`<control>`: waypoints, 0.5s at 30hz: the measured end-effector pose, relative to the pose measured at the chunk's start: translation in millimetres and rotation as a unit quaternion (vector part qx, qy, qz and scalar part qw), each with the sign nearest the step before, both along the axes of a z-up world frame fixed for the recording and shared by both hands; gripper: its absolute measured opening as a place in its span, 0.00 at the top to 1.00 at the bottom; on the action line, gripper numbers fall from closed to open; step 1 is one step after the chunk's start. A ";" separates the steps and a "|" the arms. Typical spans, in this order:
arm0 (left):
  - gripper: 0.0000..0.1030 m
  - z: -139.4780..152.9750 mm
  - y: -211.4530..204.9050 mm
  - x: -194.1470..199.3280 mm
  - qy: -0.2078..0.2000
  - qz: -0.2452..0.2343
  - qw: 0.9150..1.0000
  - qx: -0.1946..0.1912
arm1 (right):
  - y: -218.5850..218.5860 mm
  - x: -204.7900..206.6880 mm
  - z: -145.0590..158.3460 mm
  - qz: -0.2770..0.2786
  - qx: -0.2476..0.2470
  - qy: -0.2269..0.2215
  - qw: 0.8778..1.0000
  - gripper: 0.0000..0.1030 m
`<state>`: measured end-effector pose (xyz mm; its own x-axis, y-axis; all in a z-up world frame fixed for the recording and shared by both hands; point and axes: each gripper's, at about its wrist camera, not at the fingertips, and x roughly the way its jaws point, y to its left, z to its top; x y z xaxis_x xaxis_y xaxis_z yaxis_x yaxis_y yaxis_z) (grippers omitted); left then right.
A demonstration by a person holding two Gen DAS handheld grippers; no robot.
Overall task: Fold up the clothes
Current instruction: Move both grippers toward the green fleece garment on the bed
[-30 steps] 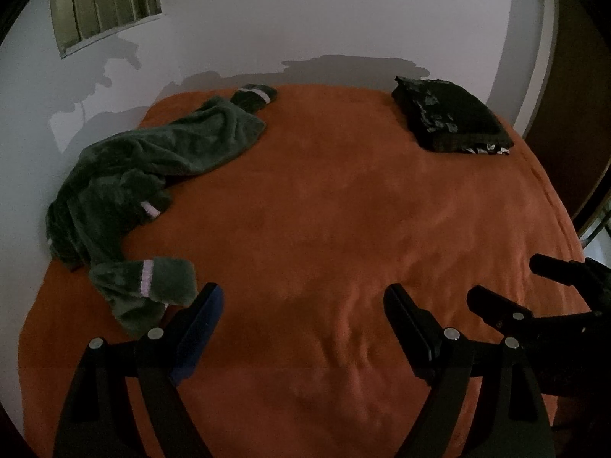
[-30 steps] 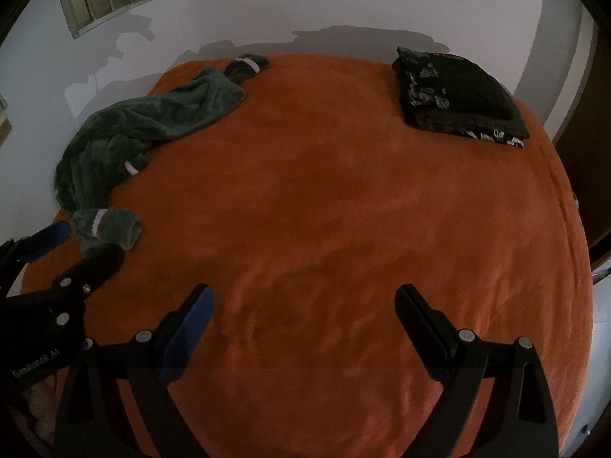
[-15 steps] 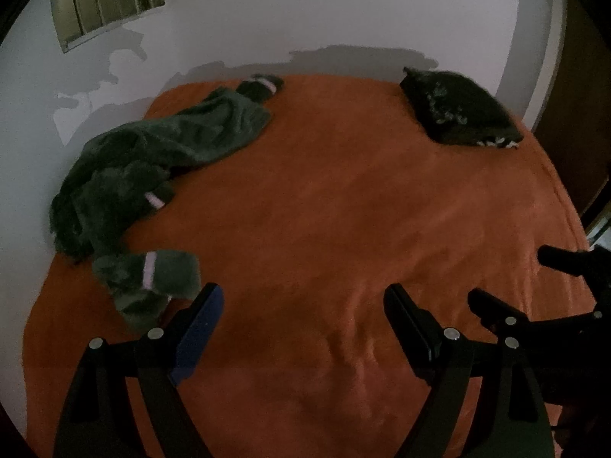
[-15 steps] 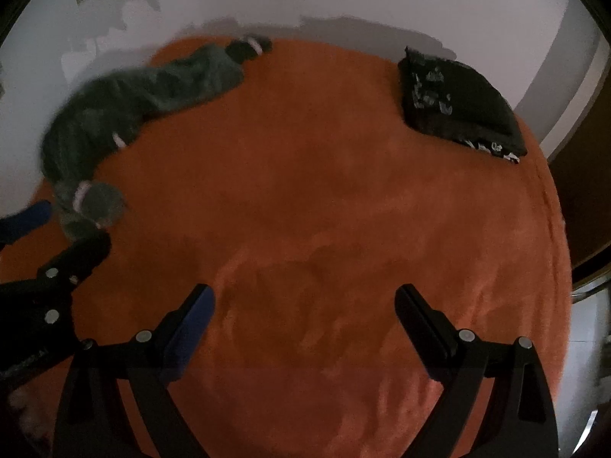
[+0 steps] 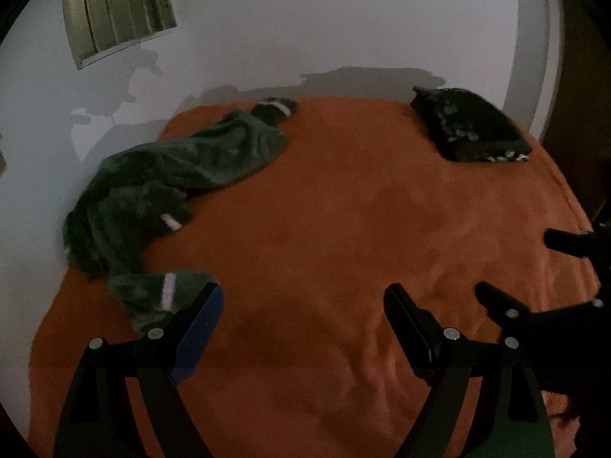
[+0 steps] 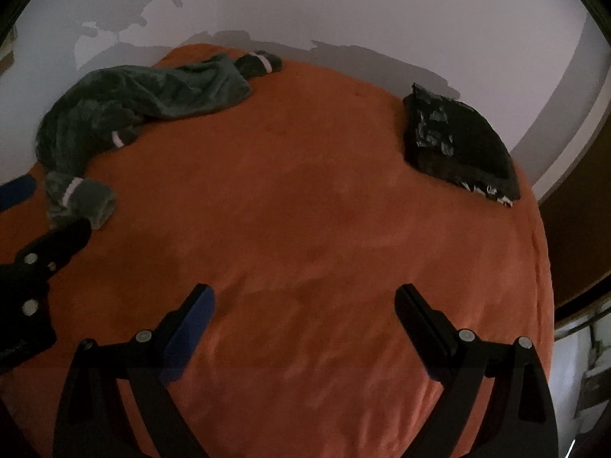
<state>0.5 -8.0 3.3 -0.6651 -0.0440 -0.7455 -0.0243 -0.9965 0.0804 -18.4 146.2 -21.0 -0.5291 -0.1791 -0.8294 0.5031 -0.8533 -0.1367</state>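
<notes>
Along the bed's far left edge, against the wall, the green garment [image 5: 164,175] lies crumpled and unfolded, its long axis running from a striped cuff [image 5: 168,290] near the left claw [image 5: 301,305] to another at the far corner. The left claw, spread and empty, is far nearer than the right claw [image 6: 301,301], also spread and empty. A dark folded garment [image 6: 458,145] sits at the far right of the orange bed [image 6: 305,210], with pale walls behind.
</notes>
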 end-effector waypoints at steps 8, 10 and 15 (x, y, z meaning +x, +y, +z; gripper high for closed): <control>0.16 -13.8 -35.9 0.8 -0.021 0.050 0.998 0.040 | -15.3 0.1 -10.8 0.029 -0.043 -0.013 0.999 0.08; 0.16 -20.0 -47.0 1.2 -0.031 0.058 0.997 0.047 | -17.0 3.8 -11.2 0.054 -0.066 -0.007 0.996 0.08; 0.16 -26.7 -65.2 7.6 -0.028 0.064 0.997 0.035 | -31.0 13.8 -10.5 0.099 -0.068 0.044 0.992 0.08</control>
